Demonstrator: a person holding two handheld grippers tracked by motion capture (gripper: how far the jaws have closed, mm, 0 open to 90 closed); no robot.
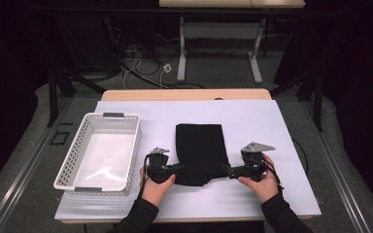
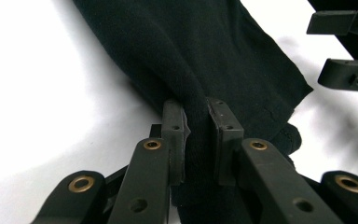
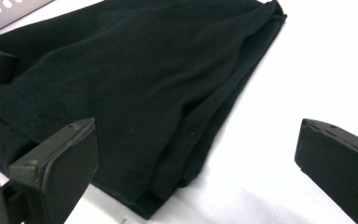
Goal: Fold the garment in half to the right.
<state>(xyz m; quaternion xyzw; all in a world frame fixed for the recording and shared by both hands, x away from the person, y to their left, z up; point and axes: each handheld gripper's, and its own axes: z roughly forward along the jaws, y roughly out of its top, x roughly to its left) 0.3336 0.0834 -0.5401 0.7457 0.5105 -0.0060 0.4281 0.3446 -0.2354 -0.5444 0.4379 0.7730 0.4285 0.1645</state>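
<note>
White perforated basket (image 1: 67, 156) sits well to the left of the black cloth (image 1: 200, 148), on the white sheet (image 1: 262, 121) covering the table. Basket long side runs roughly parallel to the cloth's left edge.

Left gripper (image 1: 177, 169) is at the cloth's near-left corner, person's left hand (image 1: 156, 183) behind it. In the left gripper view the left gripper (image 2: 196, 135) is pinched down on a raised fold of the cloth (image 2: 205, 60): fabric bunched between both pads, jaws narrow, pads pressing the fold from either side.

Cloth lies flat in the middle of the sheet, folded into a rough rectangle, long axis running away from the person. Near edge is slightly rumpled between the two grippers.

Right gripper (image 1: 229, 171) is at the cloth's near-right corner, right hand (image 1: 263, 183) behind it. In the right gripper view the right gripper (image 3: 196, 154) stands wide: one jaw over the cloth (image 3: 135, 84) edge, the other over bare sheet just beside it. Pads aren't pressing on the fabric; cloth corner sits in the gap between them.

Beyond the cloth, the table's wooden far edge (image 1: 184, 94) shows past the sheet.
</note>
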